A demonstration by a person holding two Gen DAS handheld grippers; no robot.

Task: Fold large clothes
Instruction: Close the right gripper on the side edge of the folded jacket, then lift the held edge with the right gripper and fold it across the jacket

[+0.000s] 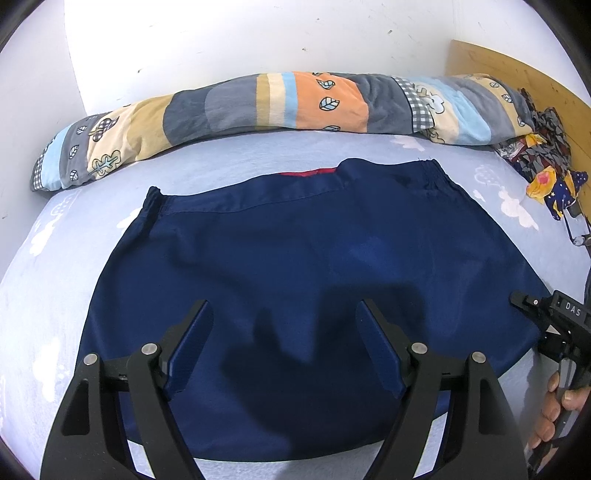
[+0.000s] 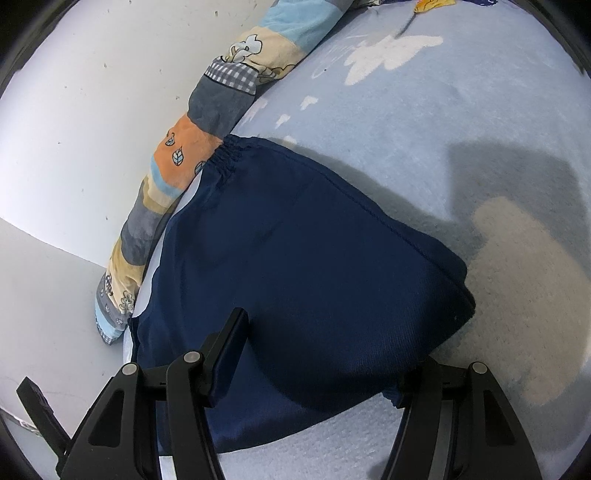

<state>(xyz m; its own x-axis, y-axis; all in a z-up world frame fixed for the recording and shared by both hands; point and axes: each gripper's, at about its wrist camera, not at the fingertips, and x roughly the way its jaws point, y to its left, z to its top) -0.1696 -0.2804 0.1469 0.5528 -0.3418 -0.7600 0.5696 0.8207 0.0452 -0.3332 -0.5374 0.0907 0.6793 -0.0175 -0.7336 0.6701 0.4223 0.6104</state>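
Note:
A navy blue garment (image 1: 295,251) with an elastic waistband lies folded flat on the light blue bed sheet (image 1: 66,258). My left gripper (image 1: 286,328) hovers open over the garment's near half, with nothing between its blue pads (image 1: 192,347). At the garment's right edge my right gripper (image 1: 535,310) is held by a hand (image 1: 550,406). In the right wrist view the garment (image 2: 314,258) fills the middle. My right gripper (image 2: 325,347) stands open astride its near corner. The left finger (image 2: 229,350) rests over the cloth, and the cloth's corner hides the right fingertip.
A rolled patchwork blanket (image 1: 258,103) runs along the white wall (image 1: 221,33) behind the garment. A heap of patterned clothes (image 1: 543,155) lies at the back right by a wooden headboard (image 1: 517,70). Bare sheet (image 2: 443,110) stretches to the garment's right.

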